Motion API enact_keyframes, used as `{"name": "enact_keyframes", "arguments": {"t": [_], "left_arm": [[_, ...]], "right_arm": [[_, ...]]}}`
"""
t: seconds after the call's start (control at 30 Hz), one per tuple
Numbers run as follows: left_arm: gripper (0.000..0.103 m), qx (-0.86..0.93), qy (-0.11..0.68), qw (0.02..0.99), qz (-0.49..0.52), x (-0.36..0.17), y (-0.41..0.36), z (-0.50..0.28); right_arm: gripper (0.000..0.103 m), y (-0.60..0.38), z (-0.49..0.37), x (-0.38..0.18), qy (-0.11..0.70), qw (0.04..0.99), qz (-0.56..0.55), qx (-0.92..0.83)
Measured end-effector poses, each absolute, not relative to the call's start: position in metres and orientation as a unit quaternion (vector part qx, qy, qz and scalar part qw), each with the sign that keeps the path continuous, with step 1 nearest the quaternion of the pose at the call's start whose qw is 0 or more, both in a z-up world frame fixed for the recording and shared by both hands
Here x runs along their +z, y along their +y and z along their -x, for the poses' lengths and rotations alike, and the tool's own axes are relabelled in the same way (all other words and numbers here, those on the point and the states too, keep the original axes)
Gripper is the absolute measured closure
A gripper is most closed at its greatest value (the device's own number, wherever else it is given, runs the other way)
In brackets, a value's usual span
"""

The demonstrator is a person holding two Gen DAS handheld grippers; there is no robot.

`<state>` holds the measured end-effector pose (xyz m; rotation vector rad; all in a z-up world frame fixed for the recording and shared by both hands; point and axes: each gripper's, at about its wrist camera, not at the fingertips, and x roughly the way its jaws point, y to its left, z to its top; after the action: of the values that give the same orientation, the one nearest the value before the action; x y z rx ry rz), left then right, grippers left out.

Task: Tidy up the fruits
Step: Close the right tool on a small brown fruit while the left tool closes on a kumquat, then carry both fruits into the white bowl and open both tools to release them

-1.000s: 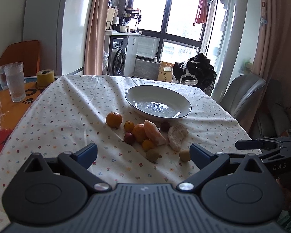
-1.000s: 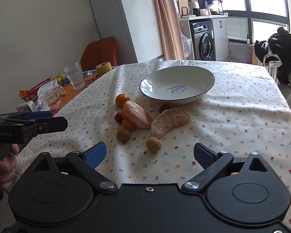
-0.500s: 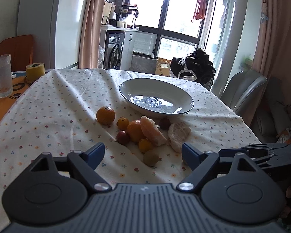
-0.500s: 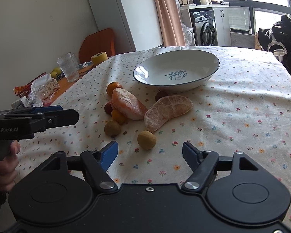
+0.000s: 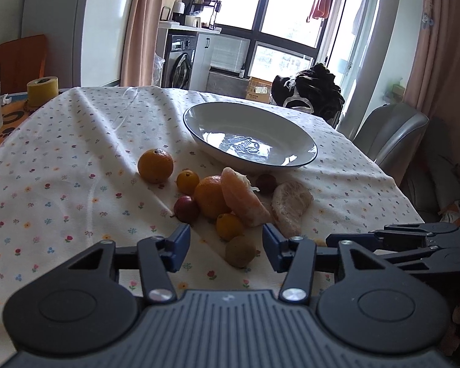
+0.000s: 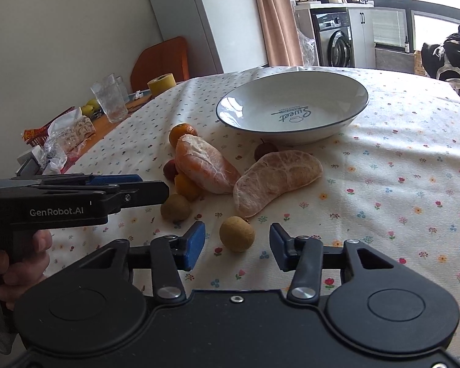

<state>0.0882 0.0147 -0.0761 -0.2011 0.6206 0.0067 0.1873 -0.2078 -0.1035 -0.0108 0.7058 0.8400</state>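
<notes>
So both grippers are down low over the table, which has a white cloth with little flowers on it. The fruit is all in a loose pile on the cloth, just in front of a big white bowl with a dark rim. Nothing is in the bowl.

The left gripper has its jaws open fairly wide and holds nothing. A small brownish round fruit sits on the cloth right between the blue fingertips, not touched by either one. Just past it there's a small orange one, a dark red plum-looking thing, a mid-size orange, another tiny orange and a bigger orange off by itself to the left.

The right gripper is the same story: jaws open, empty, with a second tan round fruit lying between the pads, gaps on both sides. Beyond that are two peeled citrus pieces, a pinkish-orange one leaning on the pile and a paler one lying flat next to it, just about touching. A dark little fruit sits near the bowl's base.

A hand is gripping the left tool's handle in the right wrist view. Off to the far side there's a glass and a yellow tape roll.
</notes>
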Motion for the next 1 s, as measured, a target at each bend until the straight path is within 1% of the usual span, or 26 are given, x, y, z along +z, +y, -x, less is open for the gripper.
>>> {"name": "enact_keyframes", "arguments": {"t": [0.07, 0.1, 0.13, 0.2, 0.43, 0.6, 1.0], "left_arm": [[0.058, 0.001, 0.309, 0.946, 0.103, -0.079, 0.013, -0.093], [0.063, 0.0, 0.311, 0.944, 0.106, -0.081, 0.012, -0.096], [0.067, -0.002, 0.313, 0.944, 0.107, -0.082, 0.011, -0.099], [0.07, -0.002, 0.317, 0.942, 0.108, -0.084, 0.008, -0.105], [0.071, 0.013, 0.325, 0.941, 0.098, -0.094, 0.002, -0.119], [0.081, 0.012, 0.32, 0.941, 0.11, -0.096, 0.006, -0.12], [0.082, 0.016, 0.292, 0.951, 0.104, -0.066, 0.003, -0.113]], "right_arm": [[0.077, -0.206, -0.189, -0.107, 0.34, 0.85, 0.001, 0.402], [0.078, -0.207, -0.19, -0.107, 0.337, 0.851, -0.001, 0.403], [0.078, -0.207, -0.19, -0.108, 0.335, 0.852, -0.002, 0.402], [0.079, -0.207, -0.19, -0.108, 0.333, 0.853, -0.001, 0.403], [0.079, -0.212, -0.19, -0.101, 0.317, 0.86, 0.002, 0.399], [0.079, -0.214, -0.193, -0.094, 0.304, 0.867, 0.003, 0.396], [0.079, -0.216, -0.2, -0.08, 0.282, 0.876, -0.008, 0.391]]}}
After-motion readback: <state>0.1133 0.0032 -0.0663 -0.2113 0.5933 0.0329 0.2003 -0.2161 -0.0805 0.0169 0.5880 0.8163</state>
